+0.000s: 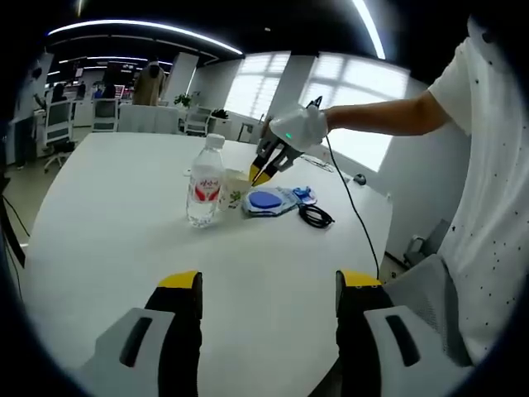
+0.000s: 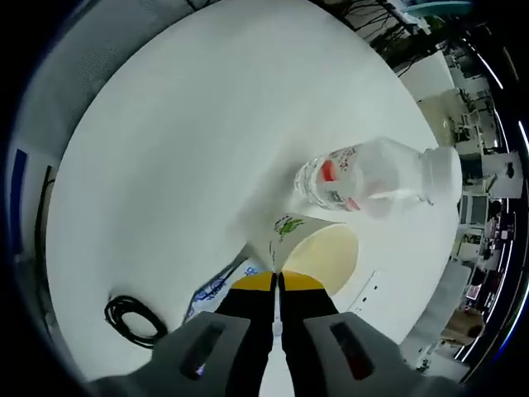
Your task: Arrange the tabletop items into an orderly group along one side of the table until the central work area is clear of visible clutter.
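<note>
On the white table (image 1: 124, 240) a clear water bottle (image 1: 205, 184) with a red label stands upright. Close behind it sits a paper cup (image 1: 235, 197) with a green print. My right gripper (image 1: 263, 174), held by a gloved hand (image 1: 302, 131), reaches down to the cup. In the right gripper view its jaws (image 2: 277, 283) are shut, pinching the rim of the open cup (image 2: 318, 248), with the bottle (image 2: 372, 178) just beyond. A blue-and-white packet (image 1: 269, 201) (image 2: 211, 289) and a coiled black cable (image 1: 316, 217) (image 2: 132, 321) lie beside the cup. My left gripper (image 1: 269, 285) hovers open over the near table, holding nothing.
A thin black cord (image 1: 351, 203) runs from the right gripper over the table's right edge, past a small dark object (image 1: 359, 178). The person's white-shirted body (image 1: 488, 207) and a grey chair (image 1: 421, 281) stand at the right. Office desks and chairs (image 1: 58, 124) fill the background.
</note>
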Motion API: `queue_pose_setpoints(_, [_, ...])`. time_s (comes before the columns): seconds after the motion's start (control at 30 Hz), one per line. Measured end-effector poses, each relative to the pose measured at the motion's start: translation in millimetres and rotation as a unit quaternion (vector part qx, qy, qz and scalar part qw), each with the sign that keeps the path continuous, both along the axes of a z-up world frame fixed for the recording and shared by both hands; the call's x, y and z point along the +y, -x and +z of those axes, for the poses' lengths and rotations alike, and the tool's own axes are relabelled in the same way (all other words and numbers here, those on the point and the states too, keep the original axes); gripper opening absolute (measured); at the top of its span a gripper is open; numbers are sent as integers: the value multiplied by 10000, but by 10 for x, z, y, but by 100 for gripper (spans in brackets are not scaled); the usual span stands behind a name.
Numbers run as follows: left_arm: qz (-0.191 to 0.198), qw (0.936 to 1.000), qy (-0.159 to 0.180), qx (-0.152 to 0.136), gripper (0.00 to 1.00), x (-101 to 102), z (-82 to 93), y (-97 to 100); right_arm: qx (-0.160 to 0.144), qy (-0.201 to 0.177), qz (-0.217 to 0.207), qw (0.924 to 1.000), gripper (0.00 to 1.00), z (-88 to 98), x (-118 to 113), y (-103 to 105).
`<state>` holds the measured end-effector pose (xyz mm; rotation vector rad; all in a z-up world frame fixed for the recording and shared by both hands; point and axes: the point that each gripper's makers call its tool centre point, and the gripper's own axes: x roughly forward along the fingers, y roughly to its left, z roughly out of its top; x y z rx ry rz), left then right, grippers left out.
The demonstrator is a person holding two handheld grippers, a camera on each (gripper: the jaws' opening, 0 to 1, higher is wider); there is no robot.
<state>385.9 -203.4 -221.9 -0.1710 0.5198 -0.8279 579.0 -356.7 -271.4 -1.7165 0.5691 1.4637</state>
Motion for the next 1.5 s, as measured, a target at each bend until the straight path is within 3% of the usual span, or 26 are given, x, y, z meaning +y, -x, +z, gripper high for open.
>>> queue_pose_setpoints(0.7, [59,10000,52,35,66,3,-17,-7,-19,211,154,9997,0,-115,1,-36])
queue_pose_setpoints(1.17, [10,10000,39,17,66,-32,1,-8,-19,35,13,10000,19,-68,-24,3])
queue_pose_setpoints(1.5, [-43,10000,-20,-29,66,-46,48,-16,5,-219,-187,9996,25,-7,-34,74])
